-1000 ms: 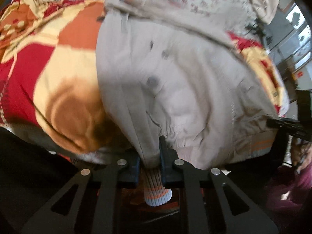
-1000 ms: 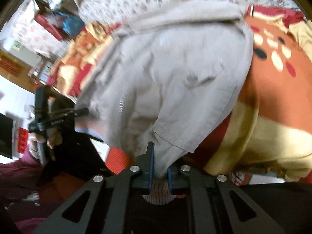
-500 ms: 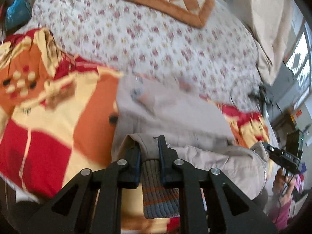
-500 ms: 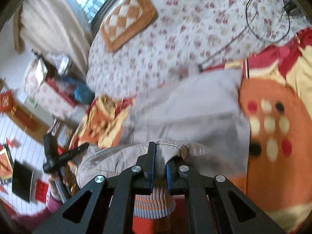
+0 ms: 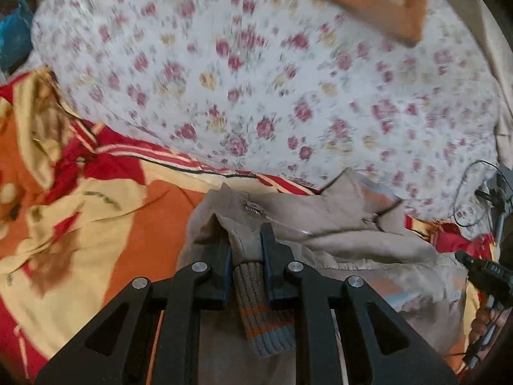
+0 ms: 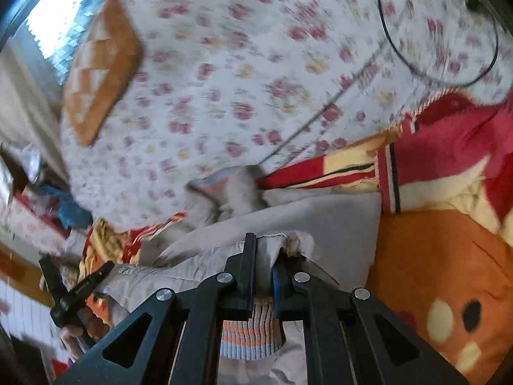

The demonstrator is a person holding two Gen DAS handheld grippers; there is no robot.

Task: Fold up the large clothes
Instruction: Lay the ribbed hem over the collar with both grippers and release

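Bed (image 5: pixel 288 73) with floral sheet, red-and-orange blanket (image 5: pixel 105 224) across the lower frame. Item: beige jacket (image 5: pixel 336 224), lower centre, its ribbed hem carried over the body. Your left tongs (image 5: pixel 246 243) grip the hem, jaws starting to ease apart; your right tongs (image 6: pixel 263 256) pinch the hem shut. Status: one fold nearly laid; release, smoothing and further folds likely remain.

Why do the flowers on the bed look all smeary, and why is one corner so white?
Left wrist view: the flowery sheet is streaked by motion blur, while the left gripper stays sharp. Right wrist view: same smear on the sheet, and the window glares white from daylight; fisheye bends the edges.
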